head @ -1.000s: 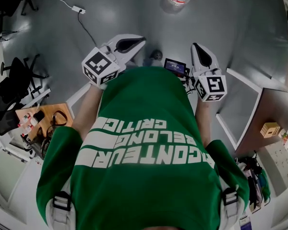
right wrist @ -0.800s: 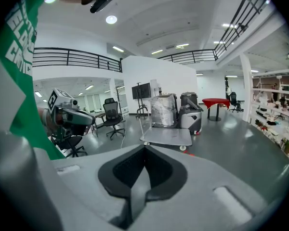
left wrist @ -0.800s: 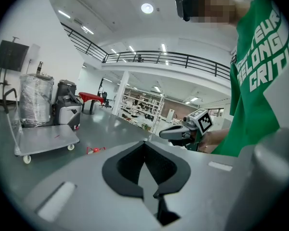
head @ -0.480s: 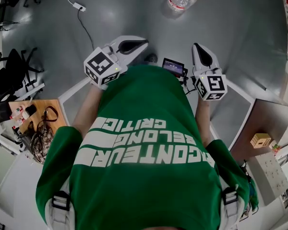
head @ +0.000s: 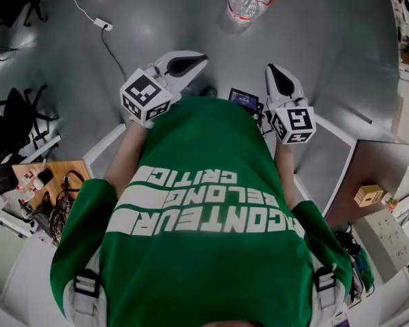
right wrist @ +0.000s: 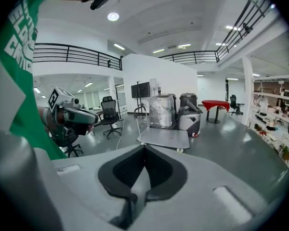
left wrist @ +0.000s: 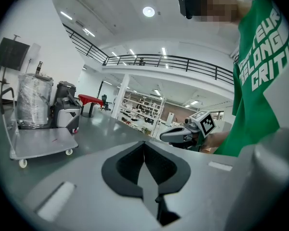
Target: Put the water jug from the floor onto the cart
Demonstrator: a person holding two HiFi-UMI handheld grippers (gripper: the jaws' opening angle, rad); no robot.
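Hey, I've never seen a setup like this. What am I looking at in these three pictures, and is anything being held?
There is no robot: a person in a green shirt holds a two-jaw gripper in each hand. The head view looks down from a camera on the person's head and shows the left gripper and right gripper pointing forward. The two gripper views come from cameras riding on each gripper, looking along its jaws. Both pairs of jaws are together, holding nothing. The water jug sits on the grey floor ahead; the flat cart is parked farther off.
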